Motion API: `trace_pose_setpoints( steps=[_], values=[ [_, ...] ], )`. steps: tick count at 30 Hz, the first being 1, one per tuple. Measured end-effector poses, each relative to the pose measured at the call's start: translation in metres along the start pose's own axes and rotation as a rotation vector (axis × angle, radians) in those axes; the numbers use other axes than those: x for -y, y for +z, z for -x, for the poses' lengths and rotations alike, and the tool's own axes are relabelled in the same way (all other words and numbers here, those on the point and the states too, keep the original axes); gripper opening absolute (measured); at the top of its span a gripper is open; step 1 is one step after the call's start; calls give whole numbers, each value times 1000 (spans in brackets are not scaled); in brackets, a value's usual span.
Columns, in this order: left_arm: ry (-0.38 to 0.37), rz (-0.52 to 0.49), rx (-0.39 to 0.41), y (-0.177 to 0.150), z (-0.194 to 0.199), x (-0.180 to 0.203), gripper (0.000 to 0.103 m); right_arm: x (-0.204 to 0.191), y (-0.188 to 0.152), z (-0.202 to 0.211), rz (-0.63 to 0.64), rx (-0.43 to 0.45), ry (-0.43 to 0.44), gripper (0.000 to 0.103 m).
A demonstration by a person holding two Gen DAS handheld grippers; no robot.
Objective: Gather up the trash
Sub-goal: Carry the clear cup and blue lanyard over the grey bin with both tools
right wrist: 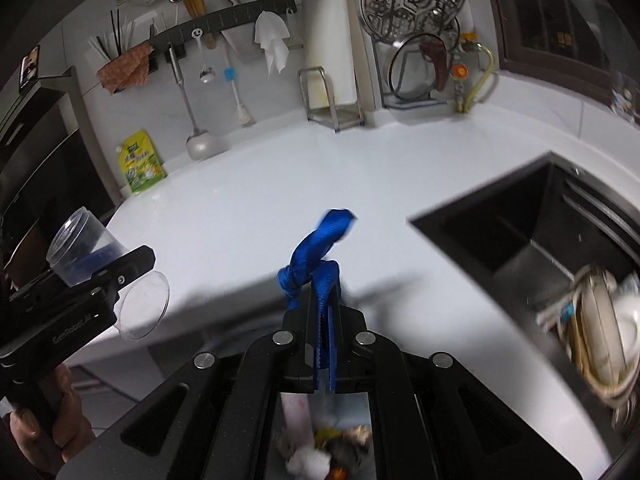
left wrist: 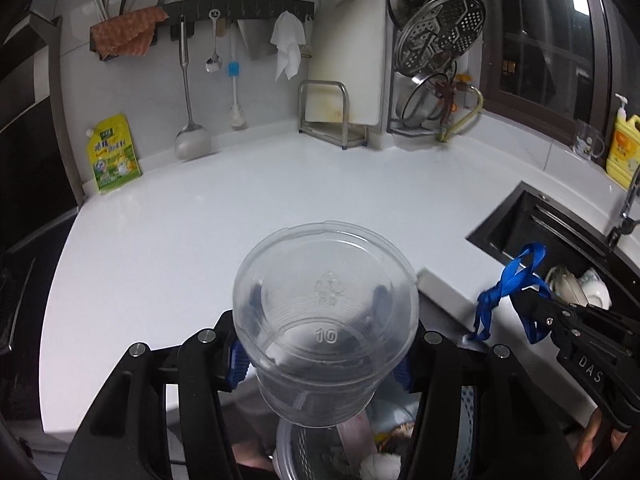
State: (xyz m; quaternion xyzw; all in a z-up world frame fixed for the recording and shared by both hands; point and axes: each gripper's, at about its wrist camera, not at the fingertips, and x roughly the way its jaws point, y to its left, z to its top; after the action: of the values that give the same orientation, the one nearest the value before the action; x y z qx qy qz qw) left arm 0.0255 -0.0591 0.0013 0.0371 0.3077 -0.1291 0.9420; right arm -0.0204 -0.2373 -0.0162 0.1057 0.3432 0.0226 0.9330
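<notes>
My left gripper (left wrist: pixel 326 344) is shut on a clear plastic cup (left wrist: pixel 326 320), held on its side with its base toward the counter; it also shows in the right wrist view (right wrist: pixel 80 244). My right gripper (right wrist: pixel 322 320) is shut on a knotted blue ribbon (right wrist: pixel 316 252), which also shows in the left wrist view (left wrist: pixel 512 280). Both grippers hover past the front edge of the white counter (left wrist: pixel 200 220), above a bin with trash (right wrist: pixel 320 440) that is partly hidden by the grippers.
A dark sink (right wrist: pixel 520 240) with dishes (right wrist: pixel 600 320) lies to the right. A yellow-green pouch (left wrist: pixel 114 152), hanging utensils (left wrist: pixel 188 80), a cutting board rack (left wrist: pixel 332 116) and a pot lid rack (left wrist: pixel 436 60) line the back wall. A yellow soap bottle (left wrist: pixel 622 144) stands far right.
</notes>
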Motion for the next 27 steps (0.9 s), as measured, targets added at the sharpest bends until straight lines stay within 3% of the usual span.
trace_pose_setpoints(
  steps=[10, 27],
  values=[
    [-30, -8, -59, -42, 13, 8, 54, -15, -53, 7, 10, -79, 21, 3],
    [-39, 15, -152, -76, 1, 3, 55, -23, -80, 3, 24, -127, 21, 3]
  ],
)
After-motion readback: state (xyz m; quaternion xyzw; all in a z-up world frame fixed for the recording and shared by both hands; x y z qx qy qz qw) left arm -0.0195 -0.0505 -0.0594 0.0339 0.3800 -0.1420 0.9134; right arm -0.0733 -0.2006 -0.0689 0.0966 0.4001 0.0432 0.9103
